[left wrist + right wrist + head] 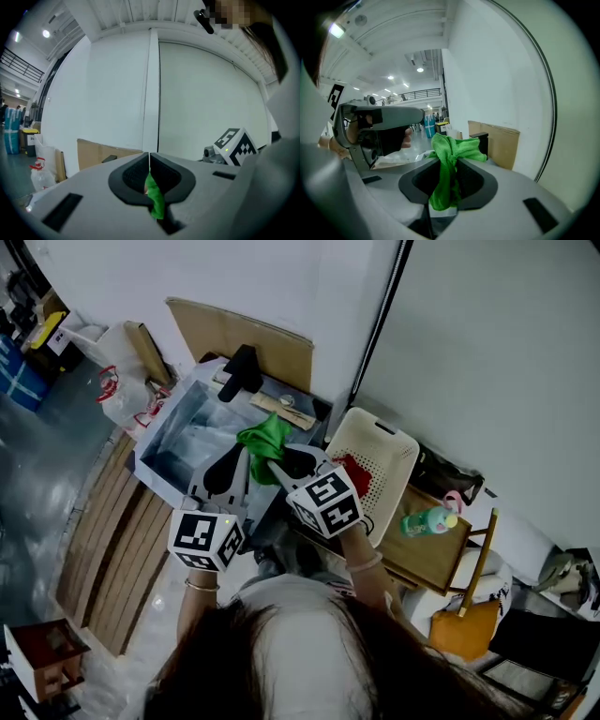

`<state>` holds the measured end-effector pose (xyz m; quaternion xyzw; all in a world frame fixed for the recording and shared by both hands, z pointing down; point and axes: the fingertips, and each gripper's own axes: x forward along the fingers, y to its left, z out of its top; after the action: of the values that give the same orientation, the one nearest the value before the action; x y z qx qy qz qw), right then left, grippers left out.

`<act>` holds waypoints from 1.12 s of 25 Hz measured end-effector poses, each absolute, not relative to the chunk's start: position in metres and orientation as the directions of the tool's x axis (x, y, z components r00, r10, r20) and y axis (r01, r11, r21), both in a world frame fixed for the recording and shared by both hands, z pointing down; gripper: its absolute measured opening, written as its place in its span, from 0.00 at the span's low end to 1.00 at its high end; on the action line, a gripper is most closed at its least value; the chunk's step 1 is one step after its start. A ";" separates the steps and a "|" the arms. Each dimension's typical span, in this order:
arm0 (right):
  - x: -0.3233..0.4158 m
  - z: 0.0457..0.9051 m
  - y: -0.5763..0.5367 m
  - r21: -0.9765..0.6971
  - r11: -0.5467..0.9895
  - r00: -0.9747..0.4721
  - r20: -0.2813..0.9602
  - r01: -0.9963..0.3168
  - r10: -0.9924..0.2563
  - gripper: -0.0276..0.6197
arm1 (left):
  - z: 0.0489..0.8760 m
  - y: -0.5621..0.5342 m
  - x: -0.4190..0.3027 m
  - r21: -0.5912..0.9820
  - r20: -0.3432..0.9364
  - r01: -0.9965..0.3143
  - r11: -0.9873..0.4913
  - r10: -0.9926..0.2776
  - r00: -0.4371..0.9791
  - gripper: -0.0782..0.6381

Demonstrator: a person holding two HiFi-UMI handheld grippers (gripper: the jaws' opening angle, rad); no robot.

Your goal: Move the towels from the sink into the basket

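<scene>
Fingers (pixel 132 176) of the left gripper (pixel 149 157) are pressed almost together, with only a thin fold of the green towel (pixel 155 201) pinched between the black ribbed pads. The right gripper (pixel 449 162) has its fingers (pixel 474 182) a little further apart, clamped on a thick bunch of the same towel. The cloth bulges above the pads and hangs below them.

In the head view the two pairs of fingers point toward each other and the towel is bunched up between them. It hangs in the air over the corner of the steel sink (pixel 178 432) nearest the basket. The sink basin lies beyond and to the left of the left fingers, with a black faucet (pixel 240 371) at its far side.

Just right of the right fingers stands the cream perforated basket (pixel 396 442), with a red cloth (pixel 354 471) lying inside it. Further right of the basket, a green bottle (pixel 427 519) with a pink top stands on a low wooden counter (pixel 427 557).

Each gripper carries a cube with black-and-white square markers. White plastic bags (pixel 114 390) with red print sit well to the left of the left fingers, too small to read.
</scene>
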<state>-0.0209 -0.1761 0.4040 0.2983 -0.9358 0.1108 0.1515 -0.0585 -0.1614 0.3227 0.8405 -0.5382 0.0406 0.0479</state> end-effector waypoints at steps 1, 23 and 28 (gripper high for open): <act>-0.013 0.404 -0.176 -0.116 0.792 -0.771 0.350 -0.600 -0.533 0.22 | 0.323 -0.162 -0.051 0.036 0.120 -0.904 -0.426 -0.896 0.428 0.12; 0.155 0.447 -0.176 0.000 0.687 -0.608 0.466 -0.727 -0.643 0.22 | 0.331 -0.154 0.084 0.031 0.129 -0.836 -0.547 -0.828 0.546 0.12; 0.183 0.485 -0.183 0.039 0.682 -0.557 0.545 -0.730 -0.626 0.22 | 0.335 -0.155 0.102 0.027 0.135 -0.834 -0.552 -0.824 0.550 0.12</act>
<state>0.1835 -0.1834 0.4851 0.3866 -0.8770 0.0963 0.2685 0.1018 -0.1547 0.3348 0.8792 -0.4715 0.0531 0.0439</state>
